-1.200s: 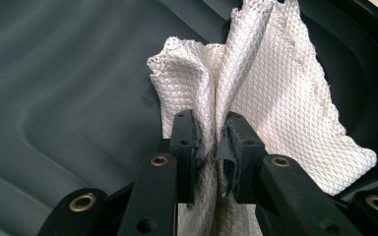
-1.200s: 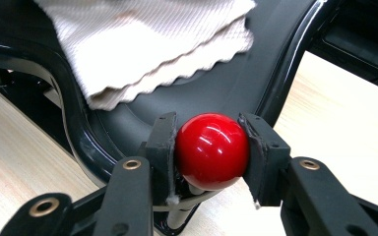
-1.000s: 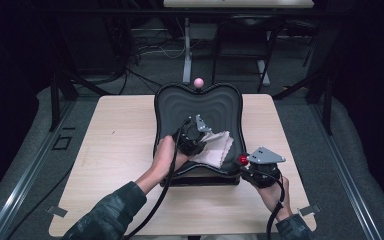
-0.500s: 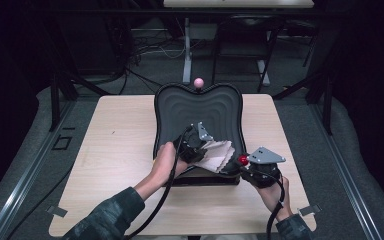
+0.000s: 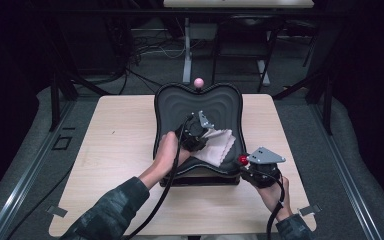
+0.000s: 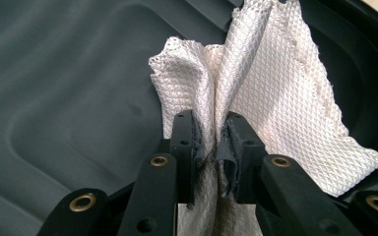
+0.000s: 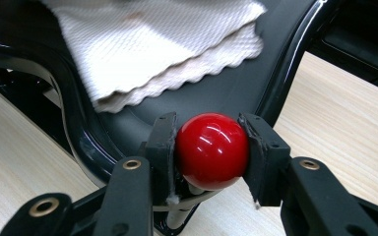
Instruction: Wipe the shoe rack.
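While the left hand-held gripper (image 5: pixel 203 131) pinches a bunched fold of the white cloth (image 5: pixel 215 146), the cloth lies inside the black tray (image 5: pixel 180 107) in the middle of the bench (image 5: pixel 115 145). Seen from the left gripper view, the jaws of this hand-held gripper (image 6: pixel 211 142) are closed on the gathered cloth (image 6: pixel 275 98), which fans out above and to the right of them over the ribbed tray floor (image 6: pixel 69 88).

At the tray's near right corner, the right hand-held gripper (image 5: pixel 244 161) is clamped on a red ball (image 5: pixel 242 160). Its own view shows the hand-held gripper (image 7: pixel 210 147) with one pad on each side of the ball (image 7: pixel 211 150), which sits on a short pale stem just beside the glossy tray rim (image 7: pixel 78 137). Beyond the ball, the cloth (image 7: pixel 152 44) rests folded in the tray, its scalloped edge toward the camera.

A pink ball (image 5: pixel 198 82) stands at the tray's far edge. Both forearms come in from the bottom of the high view.
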Available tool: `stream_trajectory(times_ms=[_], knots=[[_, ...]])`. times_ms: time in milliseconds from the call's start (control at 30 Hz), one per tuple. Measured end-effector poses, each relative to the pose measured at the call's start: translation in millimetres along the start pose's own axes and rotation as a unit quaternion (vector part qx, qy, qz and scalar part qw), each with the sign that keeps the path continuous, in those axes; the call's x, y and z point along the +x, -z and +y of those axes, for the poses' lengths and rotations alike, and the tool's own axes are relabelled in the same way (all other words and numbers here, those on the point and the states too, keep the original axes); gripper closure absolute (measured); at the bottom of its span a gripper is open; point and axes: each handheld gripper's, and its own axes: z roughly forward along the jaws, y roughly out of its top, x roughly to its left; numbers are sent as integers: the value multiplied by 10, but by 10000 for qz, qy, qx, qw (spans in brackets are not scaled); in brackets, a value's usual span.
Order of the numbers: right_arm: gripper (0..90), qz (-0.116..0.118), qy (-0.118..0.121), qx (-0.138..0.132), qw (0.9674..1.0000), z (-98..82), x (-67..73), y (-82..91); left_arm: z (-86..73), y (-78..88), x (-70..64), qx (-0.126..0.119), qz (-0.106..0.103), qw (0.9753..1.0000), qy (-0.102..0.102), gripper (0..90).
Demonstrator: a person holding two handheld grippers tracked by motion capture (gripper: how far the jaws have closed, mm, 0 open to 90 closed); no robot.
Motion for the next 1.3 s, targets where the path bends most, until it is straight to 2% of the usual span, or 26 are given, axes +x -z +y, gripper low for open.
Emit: stream_trajectory(times_ms=[67, 333, 567, 633, 867, 1067, 1233, 1300], knots=[[603, -1, 3, -10, 10000, 0, 2, -2, 23, -3, 18, 8, 62, 10000, -34, 760], [603, -8, 15, 16, 10000, 1, 0, 3, 197, -45, 189, 6, 254, 9996, 98, 757], [603, -15, 21, 10, 10000, 1, 0, 2, 295, -75, 253, -39, 355, 9992, 161, 757], [603, -5, 14, -5, 10000, 0, 1, -1, 337, -81, 278, -44, 440, 9989, 146, 754], [603, -12, 24, 10, 10000, 0, -1, 2, 474, -113, 446, -93, 535, 9977, 410, 751], [603, -14, 19, -33, 10000, -3, -1, -5, 586, -146, 508, -109, 638, 9967, 482, 752], [602, -14, 12, -32, 10000, -3, 0, -5, 659, -168, 576, -127, 663, 9957, 633, 752], [603, -1, 15, -30, 10000, -3, 0, -4, 693, -171, 591, -105, 703, 9956, 618, 751]])
